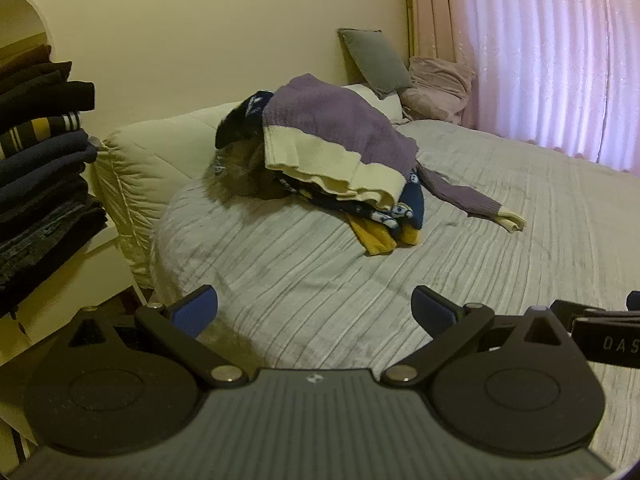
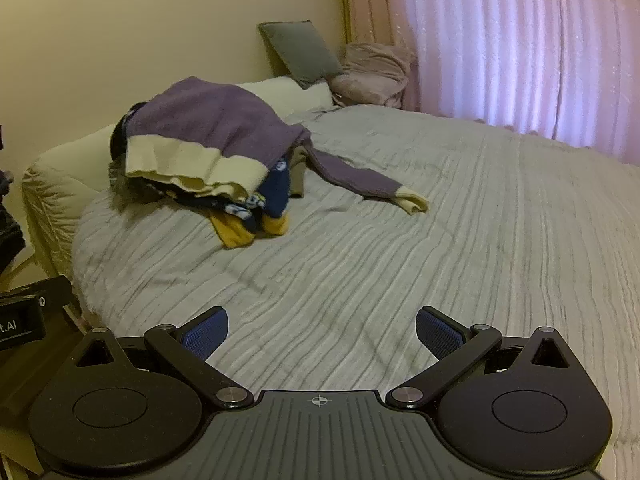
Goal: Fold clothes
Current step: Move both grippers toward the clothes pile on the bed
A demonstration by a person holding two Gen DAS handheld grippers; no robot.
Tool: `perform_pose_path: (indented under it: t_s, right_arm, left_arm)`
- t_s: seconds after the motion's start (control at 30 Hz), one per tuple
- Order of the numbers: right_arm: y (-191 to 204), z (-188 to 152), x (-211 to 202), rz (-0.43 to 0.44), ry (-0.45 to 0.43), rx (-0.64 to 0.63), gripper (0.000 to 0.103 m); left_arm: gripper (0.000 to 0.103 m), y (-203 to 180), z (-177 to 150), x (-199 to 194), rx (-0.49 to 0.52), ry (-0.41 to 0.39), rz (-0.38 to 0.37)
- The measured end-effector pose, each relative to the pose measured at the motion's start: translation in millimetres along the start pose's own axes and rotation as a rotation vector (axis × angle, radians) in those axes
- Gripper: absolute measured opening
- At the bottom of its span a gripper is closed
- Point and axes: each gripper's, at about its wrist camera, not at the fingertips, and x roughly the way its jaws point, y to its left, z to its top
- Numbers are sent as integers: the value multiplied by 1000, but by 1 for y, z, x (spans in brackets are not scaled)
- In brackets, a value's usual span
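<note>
Garments under the purple sweater (image 1: 336, 120), mostly hidden.

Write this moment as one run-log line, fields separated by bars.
left gripper open | right gripper open | purple sweater atop unfolded pile on bed | nothing held

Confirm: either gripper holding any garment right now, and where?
Nothing held. The left gripper and right gripper are open over the bedspread, short of the purple sweater on the pile.
</note>
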Motion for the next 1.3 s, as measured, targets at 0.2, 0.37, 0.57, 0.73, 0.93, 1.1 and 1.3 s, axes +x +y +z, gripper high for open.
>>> perform_pose_path:
  t_s: [0.2,0.37,0.57,0.73,0.93,1.1,1.3]
  right_arm:
    - [14,7,1,28,-15,-17,103]
    - [24,9,3,48,-18,-29,103]
    - [26,8,9,52,-7,-33,103]
    - [23,6,14,46,2,-27,103]
    - [20,6,22,37,13,-27,103]
    - [18,9,33,20,27,-35,103]
    - [14,14,48,6,36,-26,103]
  left_arm:
    - [102,10,2,-3,-4,-12,26]
    - [102,15,2,-2,-3,-14,41]
    - [102,17,1,3,0,-8,40]
    - [102,15,-1,10,6,0,35]
    - [102,14,0,25,4,12,21]
    - [102,13,5,41,-3,21,10]
    - [102,8,7,59,4,36,5]
